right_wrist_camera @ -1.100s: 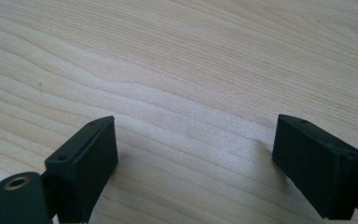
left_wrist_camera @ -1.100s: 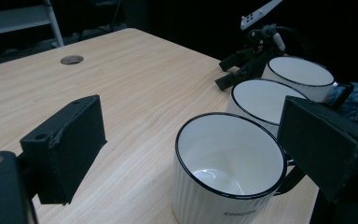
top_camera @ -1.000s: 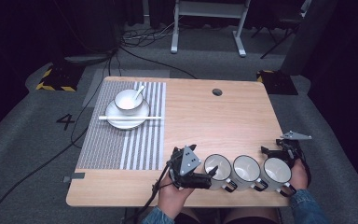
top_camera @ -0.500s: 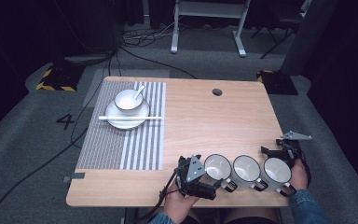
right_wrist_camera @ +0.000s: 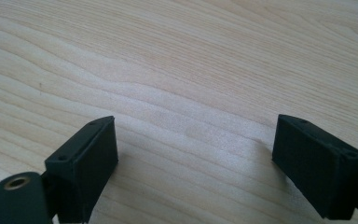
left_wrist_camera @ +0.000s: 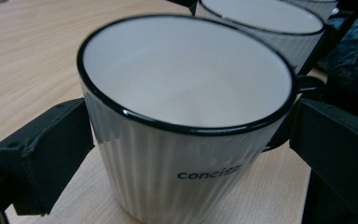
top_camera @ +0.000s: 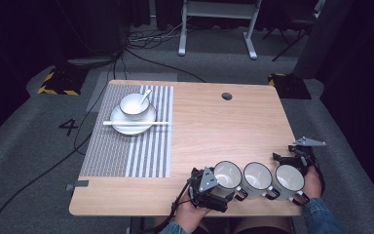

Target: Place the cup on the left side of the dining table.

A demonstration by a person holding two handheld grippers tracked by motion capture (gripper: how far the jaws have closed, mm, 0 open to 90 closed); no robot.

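Light wood table (top_camera: 224, 131) with a striped placemat (top_camera: 129, 146) at left, three white mugs (top_camera: 257, 175) lined along the near edge.

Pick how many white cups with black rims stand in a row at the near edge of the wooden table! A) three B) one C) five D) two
A: the high view shows three white ribbed cups with black rims side by side, a left one, a middle one and a right one, between the left tongs and the right tongs.
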